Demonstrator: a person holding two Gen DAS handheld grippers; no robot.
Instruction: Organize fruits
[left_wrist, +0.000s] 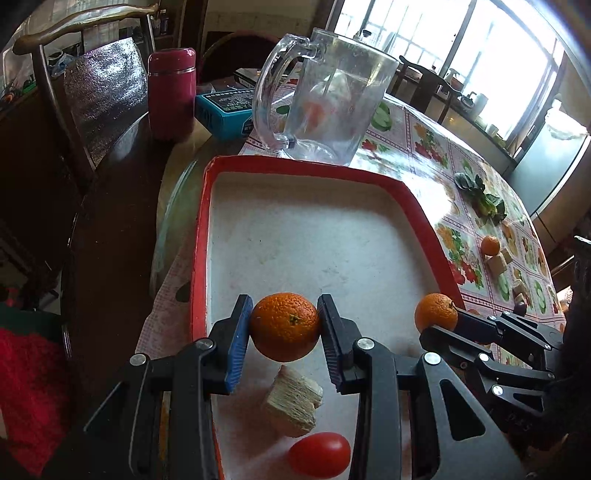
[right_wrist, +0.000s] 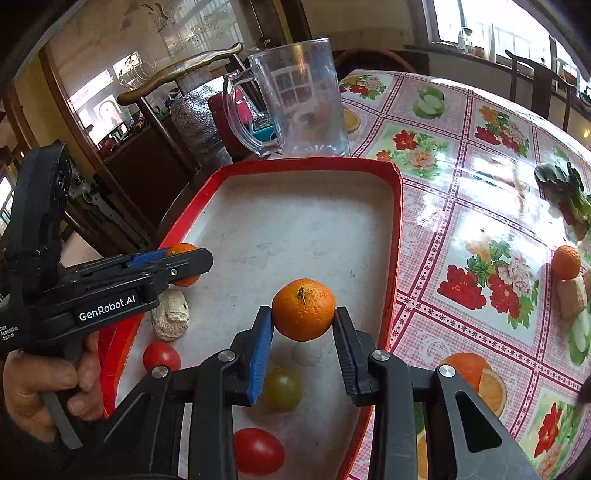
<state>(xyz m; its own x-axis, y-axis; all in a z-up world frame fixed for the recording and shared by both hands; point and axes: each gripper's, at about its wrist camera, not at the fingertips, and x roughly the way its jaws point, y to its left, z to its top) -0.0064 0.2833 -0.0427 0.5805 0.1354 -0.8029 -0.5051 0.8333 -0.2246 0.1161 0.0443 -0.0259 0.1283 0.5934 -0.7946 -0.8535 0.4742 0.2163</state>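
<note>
A big red tray (left_wrist: 201, 229) sits on the flowery table (right_wrist: 461, 177), by a clear jug (left_wrist: 325, 99). The left gripper (left_wrist: 285, 326) squeezes one orange (left_wrist: 285, 326) above the tray. The right gripper (right_wrist: 303, 310) squeezes another orange (right_wrist: 303, 310) there too. Small red tomatoes (right_wrist: 161, 356) lie in the tray. A third orange (right_wrist: 565, 261) rests on the table, well apart.

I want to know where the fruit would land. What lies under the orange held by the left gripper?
Below the orange in the left gripper are the tray's white floor and a beige chunk. The floor directly under that chunk is hidden.
</note>
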